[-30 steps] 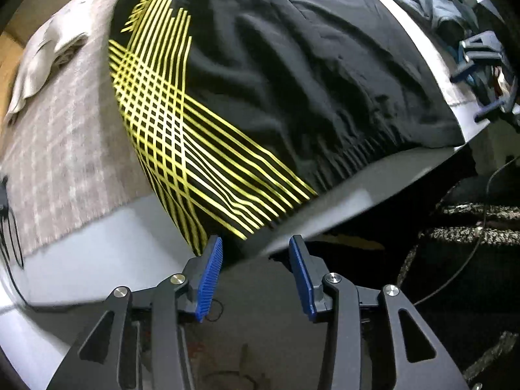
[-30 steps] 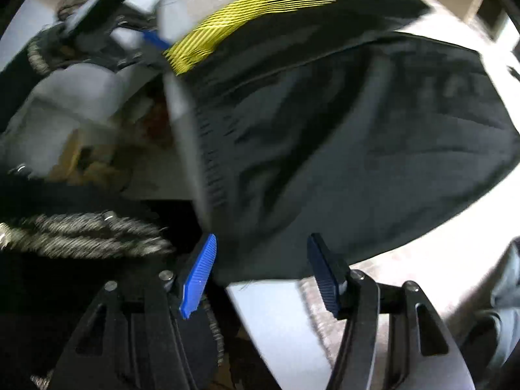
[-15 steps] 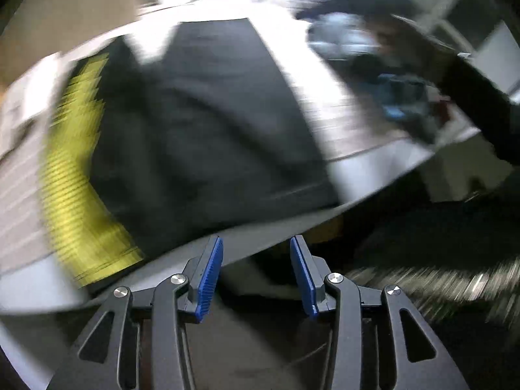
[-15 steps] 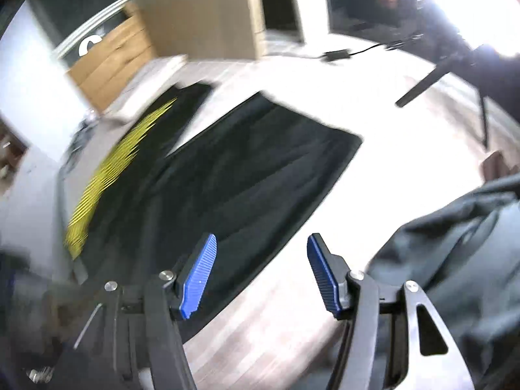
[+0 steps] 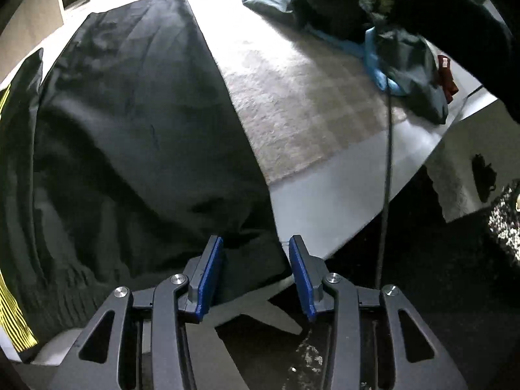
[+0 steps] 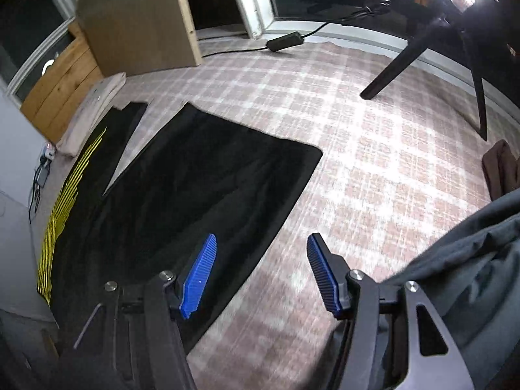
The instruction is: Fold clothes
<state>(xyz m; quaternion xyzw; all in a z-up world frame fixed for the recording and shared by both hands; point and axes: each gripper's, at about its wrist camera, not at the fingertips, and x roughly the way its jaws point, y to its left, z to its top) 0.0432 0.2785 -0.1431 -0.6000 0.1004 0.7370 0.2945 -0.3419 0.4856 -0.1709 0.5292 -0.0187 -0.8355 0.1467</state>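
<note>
A black garment (image 5: 130, 123) with yellow stripes (image 5: 13, 318) along its left side lies flat on a checked cloth (image 5: 292, 91). My left gripper (image 5: 256, 269) is open at the table's near edge. Its blue fingers (image 5: 211, 269) straddle the garment's near right hem corner, and I cannot tell whether they touch the fabric. In the right wrist view the same garment (image 6: 195, 188) spreads out to the left, with its yellow stripes (image 6: 65, 201) on the far side. My right gripper (image 6: 261, 276) is open and empty above the checked cloth (image 6: 357, 162), just right of the garment's edge.
A heap of blue and grey clothes (image 5: 406, 58) lies at the table's far right under a person's dark sleeve (image 5: 455, 9). Grey fabric (image 6: 471, 260) crowds my right gripper. Dark tripod legs (image 6: 422, 48), a power brick (image 6: 284, 40) and folded beige cloth (image 6: 94, 110) sit farther off.
My left gripper slid right along the hem from the yellow-striped part to the plain black corner. My right gripper swung away from the hem to above the checked cloth. Both stayed open.
</note>
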